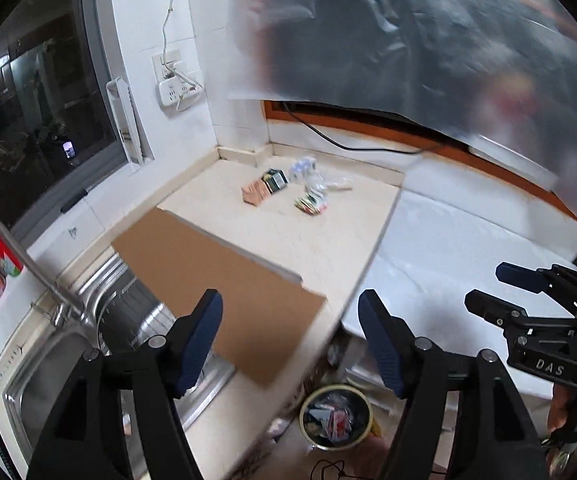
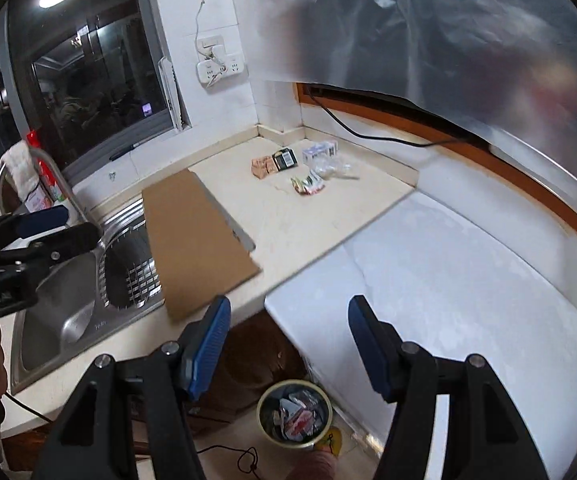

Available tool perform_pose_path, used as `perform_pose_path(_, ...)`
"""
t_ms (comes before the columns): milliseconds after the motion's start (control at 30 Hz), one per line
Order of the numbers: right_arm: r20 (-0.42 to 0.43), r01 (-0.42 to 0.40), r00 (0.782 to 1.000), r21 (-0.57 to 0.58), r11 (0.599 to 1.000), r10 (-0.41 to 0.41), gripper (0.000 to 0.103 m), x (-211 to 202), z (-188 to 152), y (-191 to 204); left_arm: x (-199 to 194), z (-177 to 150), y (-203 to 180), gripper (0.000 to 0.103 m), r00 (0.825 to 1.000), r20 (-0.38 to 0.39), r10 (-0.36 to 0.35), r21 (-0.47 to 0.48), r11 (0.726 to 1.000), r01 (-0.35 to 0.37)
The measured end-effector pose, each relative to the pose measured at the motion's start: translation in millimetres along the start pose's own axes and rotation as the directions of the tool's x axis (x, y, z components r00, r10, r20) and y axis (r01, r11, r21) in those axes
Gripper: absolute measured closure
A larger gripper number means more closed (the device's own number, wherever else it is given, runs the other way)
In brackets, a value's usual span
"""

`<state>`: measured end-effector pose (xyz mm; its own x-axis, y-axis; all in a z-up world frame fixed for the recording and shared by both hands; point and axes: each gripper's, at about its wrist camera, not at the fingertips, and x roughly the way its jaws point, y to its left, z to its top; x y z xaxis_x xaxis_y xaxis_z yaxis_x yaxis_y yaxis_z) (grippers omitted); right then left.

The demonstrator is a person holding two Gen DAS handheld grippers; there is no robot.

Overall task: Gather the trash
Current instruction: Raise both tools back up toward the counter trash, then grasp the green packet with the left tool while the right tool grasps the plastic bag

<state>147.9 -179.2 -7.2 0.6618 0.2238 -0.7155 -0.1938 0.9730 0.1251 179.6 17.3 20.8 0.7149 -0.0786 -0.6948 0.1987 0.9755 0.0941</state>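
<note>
Several pieces of trash lie at the far corner of the beige counter (image 1: 288, 236): a brown wrapper (image 1: 253, 193), a dark green packet (image 1: 275, 180), a colourful wrapper (image 1: 311, 203), clear plastic (image 1: 330, 184) and a white-blue pack (image 1: 302, 166). They also show in the right wrist view: brown wrapper (image 2: 261, 167), green packet (image 2: 285, 159), colourful wrapper (image 2: 307, 184). A round bin (image 1: 335, 416) (image 2: 294, 413) with trash inside stands on the floor below. My left gripper (image 1: 290, 340) is open and empty. My right gripper (image 2: 288, 344) is open and empty, also in the left wrist view (image 1: 484, 288).
A brown cardboard sheet (image 1: 224, 280) (image 2: 196, 240) lies over the steel sink (image 1: 48, 368) (image 2: 68, 312) edge. A tap (image 1: 32, 268) stands at left. A white surface (image 1: 468, 264) (image 2: 448, 280) spans the right. A translucent plastic sheet (image 1: 428, 40) hangs above. A black cable (image 1: 348, 146) runs along the back.
</note>
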Motion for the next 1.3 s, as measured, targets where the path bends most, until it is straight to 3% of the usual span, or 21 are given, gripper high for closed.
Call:
perform_pose_path(300, -0.052, -0.067, 0.996, -0.029, 0.997, 0.065, 0.041, 109, 107, -55, 123, 98, -2, 0.034, 0.995, -0.094, -0.033, -0.038, 0.999, 0.029)
perform_pose_path(500, -0.075, -0.055, 0.996, -0.059, 0.997, 0.051, 0.042, 197, 166, -81, 245, 144, -10, 0.035, 0.982, -0.176, -0.073, -0.112, 0.992, 0.054)
perform_pose_path(633, -0.098, -0.048, 0.994, -0.045, 0.998, 0.043, 0.046, 255, 191, -98, 307, 152, -14, 0.04, 0.968, -0.232, -0.094, -0.159, 0.986, 0.058)
perform_pose_path(800, -0.123, -0.045, 0.992, -0.019, 0.999, 0.043, 0.049, 309, 200, -114, 379, 147, -15, 0.041, 0.937, -0.328, -0.122, -0.229, 0.972, 0.046)
perform_pose_path(1033, -0.141, -0.071, 0.988, 0.006, 0.997, 0.071, 0.049, 341, 204, -121, 428, 131, -14, 0.041, 0.902, -0.397, -0.172, -0.322, 0.946, 0.039)
perform_pose_path(1133, -0.141, -0.088, 0.986, 0.013, 0.996, 0.089, 0.049, 347, 207, -120, 436, 127, -15, 0.042, 0.896, -0.392, -0.209, -0.351, 0.934, 0.064)
perform_pose_path(1200, -0.144, -0.099, 0.984, 0.018, 0.995, 0.101, 0.049, 352, 210, -117, 442, 125, -14, 0.058, 0.894, -0.385, -0.227, -0.369, 0.926, 0.077)
perform_pose_path(1233, -0.145, -0.107, 0.983, 0.022, 0.994, 0.109, 0.049, 354, 211, -115, 445, 123, -15, 0.075, 0.89, -0.388, -0.239, -0.38, 0.921, 0.082)
perform_pose_path(1267, -0.146, -0.112, 0.983, 0.025, 0.993, 0.115, 0.049, 356, 212, -113, 448, 122, -14, 0.085, 0.886, -0.392, -0.246, -0.39, 0.917, 0.082)
perform_pose_path(1300, -0.148, -0.118, 0.982, 0.028, 0.993, 0.121, 0.049, 359, 213, -112, 450, 121, -13, 0.085, 0.885, -0.391, -0.253, -0.402, 0.912, 0.083)
